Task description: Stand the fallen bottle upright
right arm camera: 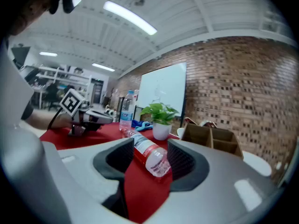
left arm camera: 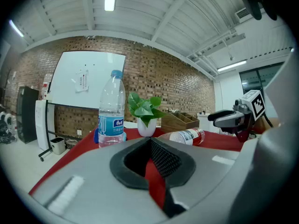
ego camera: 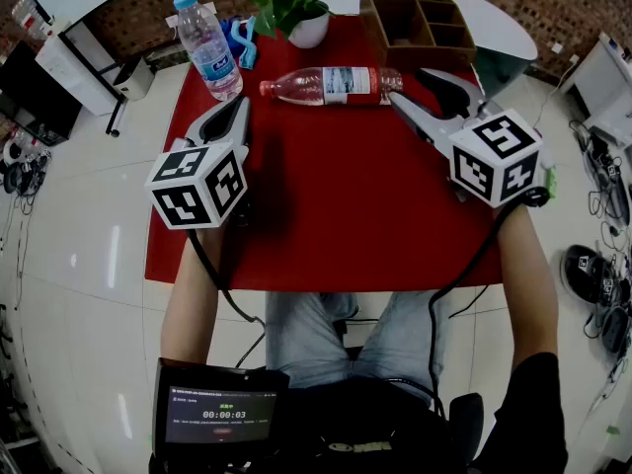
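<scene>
The fallen bottle (ego camera: 331, 84) lies on its side across the far part of the red tablecloth (ego camera: 326, 215), red cap to the left, with a white and blue label. My right gripper (ego camera: 415, 85) is open at the bottle's base end. In the right gripper view that end (right arm camera: 148, 153) sits between the pads (right arm camera: 182, 160), and a gap shows on the left side. My left gripper (ego camera: 237, 107) rests on the cloth left of the bottle, apart from it. Its jaws are shut on nothing (left arm camera: 150, 141), and the bottle (left arm camera: 187, 136) lies ahead to its right.
An upright water bottle (ego camera: 207, 45) with a blue cap stands at the far left of the cloth, with a blue object (ego camera: 242, 39) behind it. A potted plant (ego camera: 296, 3) and a wooden organiser (ego camera: 415, 23) stand at the far edge. A small screen (ego camera: 219, 415) sits at the person's lap.
</scene>
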A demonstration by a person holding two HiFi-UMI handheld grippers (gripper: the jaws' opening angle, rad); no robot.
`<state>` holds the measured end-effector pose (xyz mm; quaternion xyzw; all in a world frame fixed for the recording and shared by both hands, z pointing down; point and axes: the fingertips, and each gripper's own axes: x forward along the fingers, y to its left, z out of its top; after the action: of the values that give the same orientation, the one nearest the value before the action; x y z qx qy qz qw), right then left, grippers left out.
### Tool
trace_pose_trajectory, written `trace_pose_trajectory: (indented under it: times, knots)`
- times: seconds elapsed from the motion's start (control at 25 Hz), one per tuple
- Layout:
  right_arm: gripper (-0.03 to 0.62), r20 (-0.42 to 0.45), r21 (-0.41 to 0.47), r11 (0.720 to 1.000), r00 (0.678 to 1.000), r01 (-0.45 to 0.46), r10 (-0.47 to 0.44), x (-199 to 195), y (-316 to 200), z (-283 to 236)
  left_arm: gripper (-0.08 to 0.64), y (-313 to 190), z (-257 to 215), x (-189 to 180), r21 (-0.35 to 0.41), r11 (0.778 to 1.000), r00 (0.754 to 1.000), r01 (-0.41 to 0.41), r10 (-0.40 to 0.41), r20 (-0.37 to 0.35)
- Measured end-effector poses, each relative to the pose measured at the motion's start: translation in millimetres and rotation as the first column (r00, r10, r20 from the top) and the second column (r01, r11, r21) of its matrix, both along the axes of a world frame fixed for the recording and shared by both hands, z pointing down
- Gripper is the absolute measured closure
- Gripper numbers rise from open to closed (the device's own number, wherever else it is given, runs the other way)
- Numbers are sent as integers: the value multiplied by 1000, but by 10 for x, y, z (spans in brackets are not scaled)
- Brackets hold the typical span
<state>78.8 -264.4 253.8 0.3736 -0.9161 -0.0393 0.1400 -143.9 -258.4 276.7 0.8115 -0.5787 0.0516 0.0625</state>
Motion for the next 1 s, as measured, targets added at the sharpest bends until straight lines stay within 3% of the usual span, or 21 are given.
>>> trace_pose_trajectory:
  times: [0.08, 0.16, 0.2, 0.32, 0.4, 0.52, 0.6, 0.68, 1.0]
  knots:
    - [317, -145, 16, 995, 985, 95, -92, -220, 24, -62, 554, 3, -2, -7, -3, 1000, 1000, -4, 4, 4]
    - [276, -316, 22, 981, 932, 192, -175, -456, 45, -91, 553, 6, -6, -15, -5, 1000, 1000, -7, 7, 8]
    - [276, -414, 21, 970, 885, 241, -211, -576, 57, -75, 554, 9, -7, -16, -6, 1000, 1000, -7, 7, 9]
    - [275, -666, -2, 938, 699, 347, -260, -899, 34, 74, 554, 13, -2, -7, -9, 1000, 1000, -9, 9, 8]
    - [275, -759, -27, 929, 597, 369, -259, -1068, -53, 212, 554, 12, -4, -4, -9, 1000, 1000, -9, 9, 8]
    - [275, -813, -122, 918, 492, 377, -310, -1253, -190, 475, 554, 8, -6, -8, -8, 1000, 1000, -9, 9, 7]
    - [275, -824, -170, 912, 454, 373, -339, -1308, -264, 618, 554, 9, 0, -6, -9, 1000, 1000, -10, 11, 7]
    - [275, -826, -195, 909, 438, 368, -355, -1327, -296, 703, 554, 13, 2, 1, -9, 1000, 1000, -11, 11, 7]
    - [287, -817, -236, 905, 432, 355, -383, -1309, -286, 874, 554, 20, 17, -48, -9, 1000, 1000, -12, 12, 7]
